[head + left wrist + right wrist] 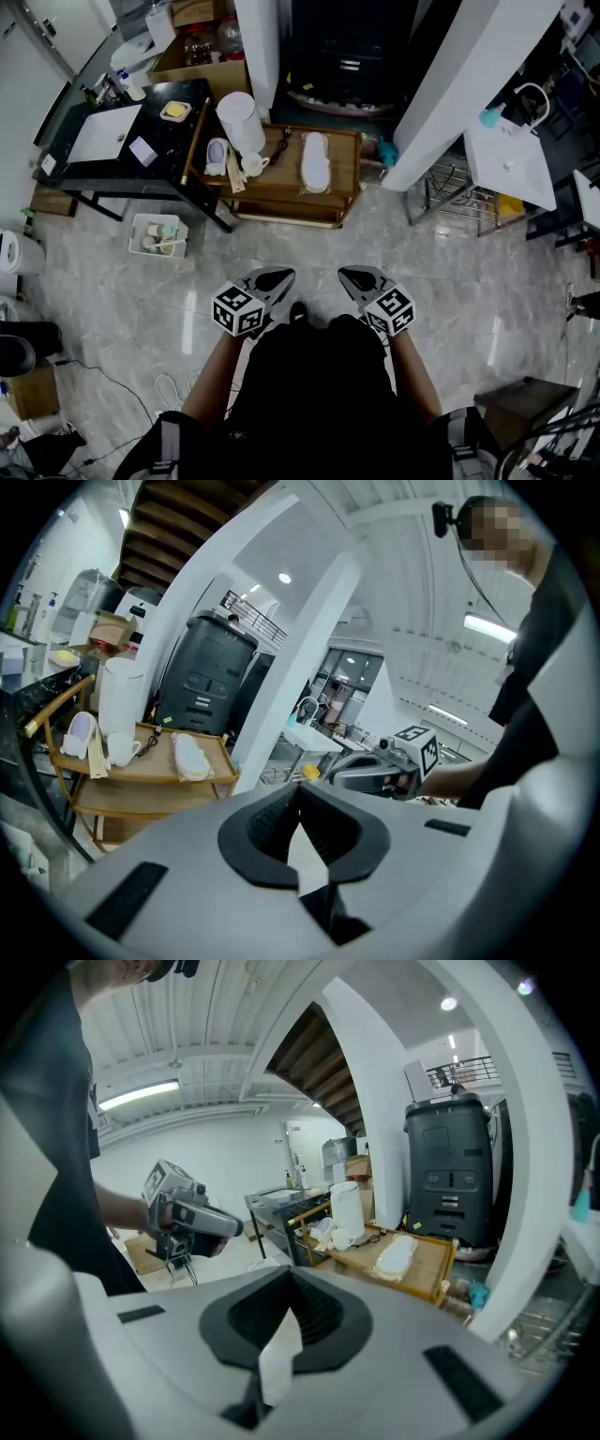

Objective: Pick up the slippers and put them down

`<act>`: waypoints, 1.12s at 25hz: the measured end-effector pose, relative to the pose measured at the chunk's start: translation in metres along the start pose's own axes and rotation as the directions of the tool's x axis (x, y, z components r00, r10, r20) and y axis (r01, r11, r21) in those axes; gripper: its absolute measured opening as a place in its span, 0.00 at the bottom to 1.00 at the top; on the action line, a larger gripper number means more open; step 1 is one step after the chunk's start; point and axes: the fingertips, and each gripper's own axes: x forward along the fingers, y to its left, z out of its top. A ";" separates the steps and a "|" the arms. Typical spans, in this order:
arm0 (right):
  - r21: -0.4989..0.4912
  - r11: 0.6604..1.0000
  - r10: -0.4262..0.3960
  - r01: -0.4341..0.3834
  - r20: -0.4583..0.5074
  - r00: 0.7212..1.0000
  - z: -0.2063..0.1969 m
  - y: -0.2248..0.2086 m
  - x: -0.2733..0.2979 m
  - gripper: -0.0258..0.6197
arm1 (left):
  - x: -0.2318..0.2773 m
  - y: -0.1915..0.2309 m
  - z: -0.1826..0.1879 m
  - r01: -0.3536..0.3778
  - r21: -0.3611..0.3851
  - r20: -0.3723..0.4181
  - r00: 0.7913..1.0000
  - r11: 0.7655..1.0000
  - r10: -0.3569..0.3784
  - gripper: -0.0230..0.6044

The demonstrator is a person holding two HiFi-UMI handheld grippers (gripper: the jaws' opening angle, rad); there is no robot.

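Slippers (315,161) – pale, oblong – lie on wooden table (281,176); left gripper (272,277) and right gripper (361,277) jaws pressed together, empty.

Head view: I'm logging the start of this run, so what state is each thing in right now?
left gripper: shut, empty, held over the floor.
right gripper: shut, empty, held over the floor.
slippers: lying flat on the wooden table, untouched.
white container: upright on the same table.
mug: upright beside the white container.
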 end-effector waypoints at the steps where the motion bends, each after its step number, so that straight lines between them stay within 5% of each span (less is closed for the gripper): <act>1: 0.003 1.000 -0.002 0.002 -0.004 1.000 0.000 -0.001 0.003 0.05 | 0.000 0.003 0.002 0.002 -0.001 0.002 1.000 1.000 -0.002 0.05; 16: -0.008 0.997 0.071 -0.071 -0.045 0.996 0.018 -0.046 0.057 0.05 | 0.015 0.053 0.027 -0.062 -0.049 0.007 0.998 0.997 0.062 0.05; 28: -0.009 0.985 0.174 -0.175 -0.074 0.982 0.036 -0.127 0.083 0.05 | 0.085 0.092 0.069 -0.123 -0.097 0.009 0.992 0.988 0.124 0.05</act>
